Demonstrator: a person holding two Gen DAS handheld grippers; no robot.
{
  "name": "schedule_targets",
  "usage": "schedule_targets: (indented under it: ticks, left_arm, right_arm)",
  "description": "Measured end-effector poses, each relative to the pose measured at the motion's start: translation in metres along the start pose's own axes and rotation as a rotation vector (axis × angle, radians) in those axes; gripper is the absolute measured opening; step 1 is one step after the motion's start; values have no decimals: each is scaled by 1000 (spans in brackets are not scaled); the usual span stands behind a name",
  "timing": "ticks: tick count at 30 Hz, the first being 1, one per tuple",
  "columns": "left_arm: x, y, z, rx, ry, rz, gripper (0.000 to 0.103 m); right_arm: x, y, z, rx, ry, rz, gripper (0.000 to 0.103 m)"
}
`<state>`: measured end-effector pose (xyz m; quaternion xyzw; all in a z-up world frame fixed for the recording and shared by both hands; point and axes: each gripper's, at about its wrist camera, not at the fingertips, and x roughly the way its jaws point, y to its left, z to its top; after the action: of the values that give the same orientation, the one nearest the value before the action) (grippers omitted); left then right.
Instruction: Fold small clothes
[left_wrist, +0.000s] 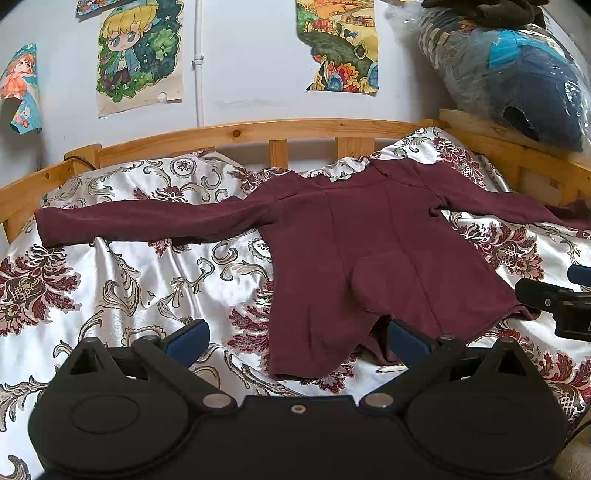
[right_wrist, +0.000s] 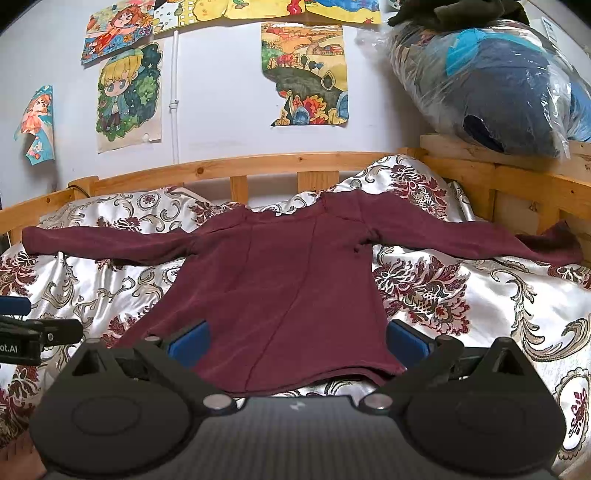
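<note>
We saw soft, even daylight; glare sheened the silvery floral satin bedspread (left_wrist: 122, 280); fisheye edges bowed, corners darkened.

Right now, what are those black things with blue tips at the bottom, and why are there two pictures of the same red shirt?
Those are two grabbing tools, one in each of a person's hands. Each has a camera looking along its two blue fingers, so you get two pictures. One looks from the left gripper, the other from the right gripper. Both are open and hold nothing. A dark red long-sleeved shirt lies spread flat, sleeves out, on a shiny flowered bedspread inside a wooden bed frame. Drawings hang on the wall behind. The shirt is not folded yet.
</note>
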<state>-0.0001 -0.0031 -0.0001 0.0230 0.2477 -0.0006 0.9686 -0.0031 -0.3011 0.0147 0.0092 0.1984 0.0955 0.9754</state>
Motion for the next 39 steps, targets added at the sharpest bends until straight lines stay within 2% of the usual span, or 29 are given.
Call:
schedule_targets:
  ticks: [39]
  left_arm:
    - [-3,2,3,5,-4,2,102]
  right_arm:
    - [1,0,-1,3,3,0,103]
